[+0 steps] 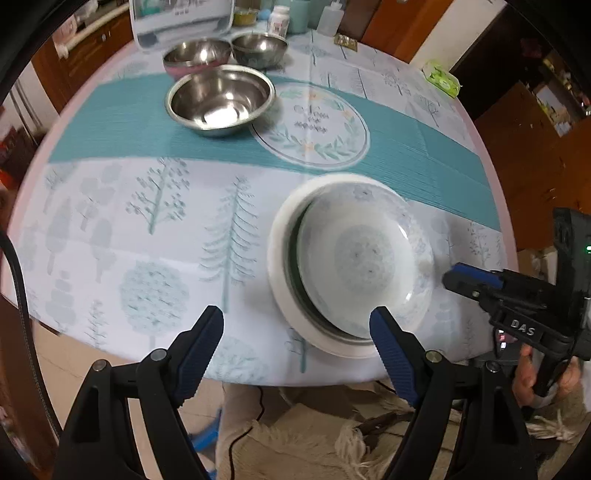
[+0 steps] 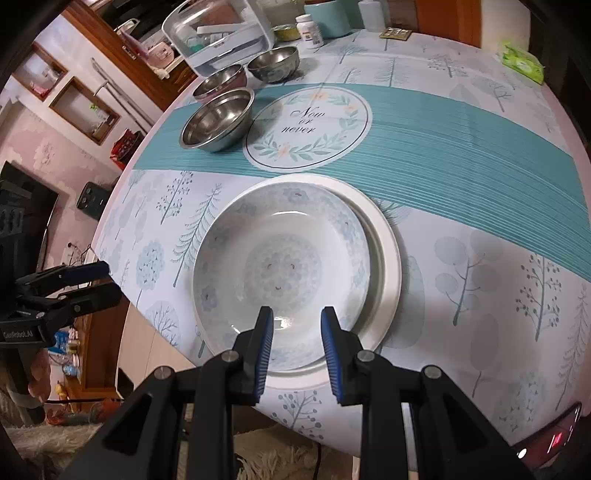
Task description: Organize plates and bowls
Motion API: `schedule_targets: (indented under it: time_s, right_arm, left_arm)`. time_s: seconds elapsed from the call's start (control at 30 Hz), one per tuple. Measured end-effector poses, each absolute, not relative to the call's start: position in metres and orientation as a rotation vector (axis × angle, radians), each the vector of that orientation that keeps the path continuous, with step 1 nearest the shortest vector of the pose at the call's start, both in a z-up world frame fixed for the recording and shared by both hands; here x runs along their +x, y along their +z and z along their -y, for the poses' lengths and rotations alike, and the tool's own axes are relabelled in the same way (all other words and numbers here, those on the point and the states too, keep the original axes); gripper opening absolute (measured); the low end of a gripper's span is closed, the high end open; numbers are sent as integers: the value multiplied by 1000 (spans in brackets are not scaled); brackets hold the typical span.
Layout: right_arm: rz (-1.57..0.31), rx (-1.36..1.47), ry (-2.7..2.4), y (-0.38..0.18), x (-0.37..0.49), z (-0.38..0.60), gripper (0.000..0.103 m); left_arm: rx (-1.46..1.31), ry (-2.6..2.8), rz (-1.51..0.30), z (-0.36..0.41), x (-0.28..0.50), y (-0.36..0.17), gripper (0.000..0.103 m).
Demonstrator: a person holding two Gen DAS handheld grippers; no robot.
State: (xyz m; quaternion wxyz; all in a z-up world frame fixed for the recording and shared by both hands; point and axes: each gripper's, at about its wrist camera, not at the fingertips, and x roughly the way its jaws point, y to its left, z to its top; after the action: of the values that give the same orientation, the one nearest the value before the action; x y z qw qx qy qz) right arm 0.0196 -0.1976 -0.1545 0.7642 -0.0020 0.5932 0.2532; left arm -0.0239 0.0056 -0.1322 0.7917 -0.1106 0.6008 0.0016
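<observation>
Right tongs (image 2: 296, 325) hang low over the near rim of the shallow white plate with pale blue flower print (image 2: 280, 273), jaws narrowly apart and holding nothing; whether the tips touch the rim I cannot tell. Left tongs (image 1: 297, 325) are spread wide and empty, off the near-left edge of the desk, one tip overlapping the plate stack in its view. The floral plate sits inside a larger plain white round plate (image 2: 384, 258), shifted off-centre toward the left, so the stack looks like a nesting job only roughly done; likely it needs centring. Stack sits near the front edge of the round desk with tree-print cloth (image 2: 480, 277).

Three stainless steel bowls wait at the far left on the teal stripe: a big one (image 1: 221, 101) in front, two smaller ones (image 1: 197, 55) (image 1: 260, 48) behind, side by side, all apart, unstacked and empty. Probably they get nested next. A clear plastic box (image 2: 221, 33) behind holds indistinct items.
</observation>
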Motion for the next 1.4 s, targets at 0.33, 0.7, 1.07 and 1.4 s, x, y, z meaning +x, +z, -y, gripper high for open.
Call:
schedule_targets:
  time_s: [0.33,0.7,1.07,1.4]
  right_arm:
    - [-1157,37,436,-103,30,177,27]
    - [-1105,145,340,-74,77,83,38]
    - [-1166,222,191,-102,136,29,38]
    - [-1222,140,138,-137,190,-2,38]
  left_arm:
    - [-119,-29,-1163,-58,11,-76,87]
    - [-25,-62,-1051,-153,75,-46,89]
    - [-26,-89,-1072,-212,152,-89,89]
    - [-110,-86,-1138,-227,196,-141,89]
